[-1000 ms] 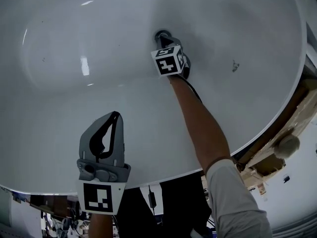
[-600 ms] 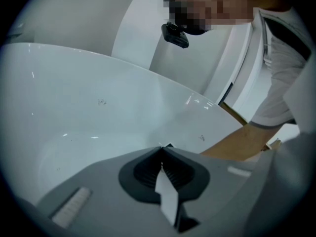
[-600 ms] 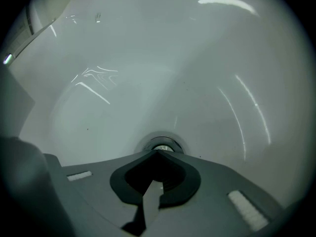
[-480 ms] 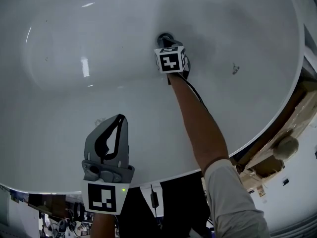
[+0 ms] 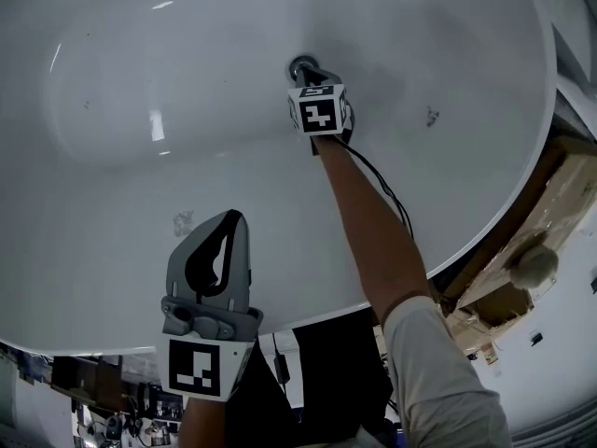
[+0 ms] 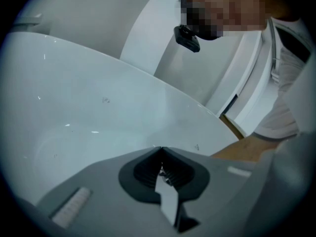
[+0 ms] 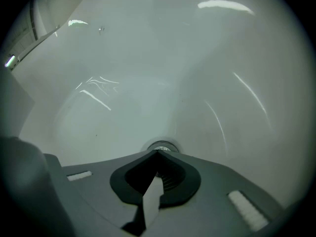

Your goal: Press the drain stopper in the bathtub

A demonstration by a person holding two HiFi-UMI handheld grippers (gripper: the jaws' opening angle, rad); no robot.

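Observation:
The round metal drain stopper [image 5: 302, 64] sits at the bottom of the white bathtub [image 5: 140, 63]. In the right gripper view the drain stopper [image 7: 162, 145] shows just past the jaw tips. My right gripper [image 5: 309, 71] is shut, jaws closed tip to tip, reaching down at the stopper; whether it touches is hidden. My left gripper [image 5: 235, 217] hangs shut over the tub's near side, holding nothing. In the left gripper view the left gripper [image 6: 160, 149] points across the tub's wall [image 6: 74, 107].
The tub's rim [image 5: 522, 194] curves down the right side. Beyond it lie a wooden board [image 5: 560, 213] and a round knob [image 5: 534, 265]. A black cable [image 5: 387, 194] runs along the right forearm. A person's blurred head and a white sleeve [image 6: 291, 58] fill the left gripper view's upper right.
The right gripper stays at the stopper, shifting slightly up the picture with the drain. The left gripper has edged a little to the right.

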